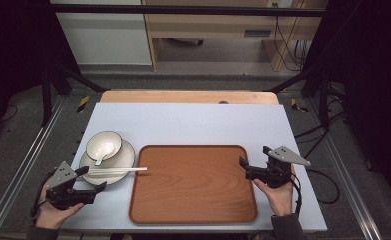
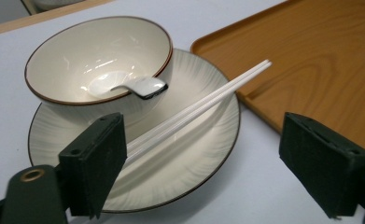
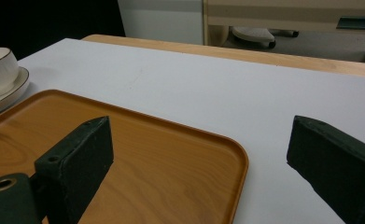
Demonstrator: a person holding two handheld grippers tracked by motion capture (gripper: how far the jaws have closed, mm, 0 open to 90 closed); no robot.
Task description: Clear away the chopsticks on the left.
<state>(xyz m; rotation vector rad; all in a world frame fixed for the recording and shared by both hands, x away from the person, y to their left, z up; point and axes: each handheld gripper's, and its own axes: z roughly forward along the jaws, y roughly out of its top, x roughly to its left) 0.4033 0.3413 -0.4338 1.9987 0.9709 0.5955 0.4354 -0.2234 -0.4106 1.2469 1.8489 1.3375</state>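
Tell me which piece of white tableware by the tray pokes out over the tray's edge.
The chopsticks. They lie across the plate with tips over the tray rim; the bowl and spoon stay within the plate.

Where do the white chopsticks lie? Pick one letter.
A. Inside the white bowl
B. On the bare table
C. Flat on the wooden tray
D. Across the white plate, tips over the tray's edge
D: the white chopsticks rest across the round white plate, their tips reaching over the edge of the brown wooden tray.
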